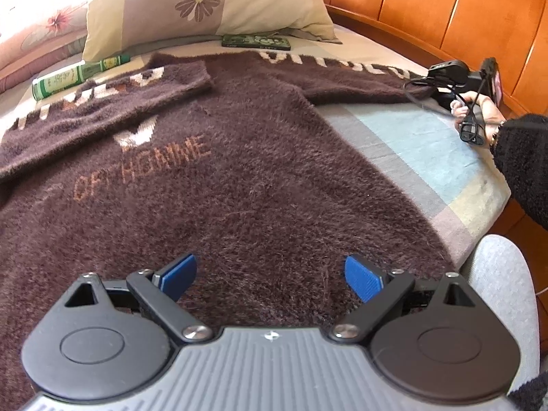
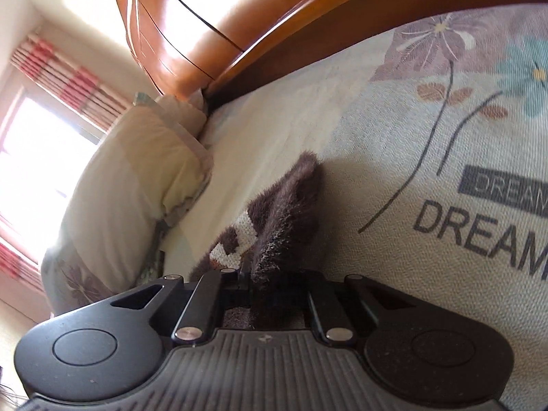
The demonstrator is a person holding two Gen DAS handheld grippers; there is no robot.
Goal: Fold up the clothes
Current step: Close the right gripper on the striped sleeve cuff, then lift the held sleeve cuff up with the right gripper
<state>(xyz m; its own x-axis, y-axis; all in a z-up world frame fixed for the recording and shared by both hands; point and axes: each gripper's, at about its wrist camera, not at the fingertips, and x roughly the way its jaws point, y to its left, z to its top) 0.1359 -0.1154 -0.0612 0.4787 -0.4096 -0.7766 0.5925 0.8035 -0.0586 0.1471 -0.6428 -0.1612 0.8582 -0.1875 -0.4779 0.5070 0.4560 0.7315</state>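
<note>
On bed (image 1: 428,137): one sweater (image 1: 239,178), two pillows (image 1: 205,3).

A home bedroom

A bed (image 1: 428,144) with floral pillows (image 1: 205,3) against its wooden headboard (image 1: 445,10) — beyond the pillows, a curtained window (image 2: 44,157).

Daylight came from window (image 2: 41,157), blown out; glare on headboard (image 2: 191,10) and pillow (image 1: 41,7). Both views sharp centrally, fisheye-bent at edges; right view slightly soft
</note>
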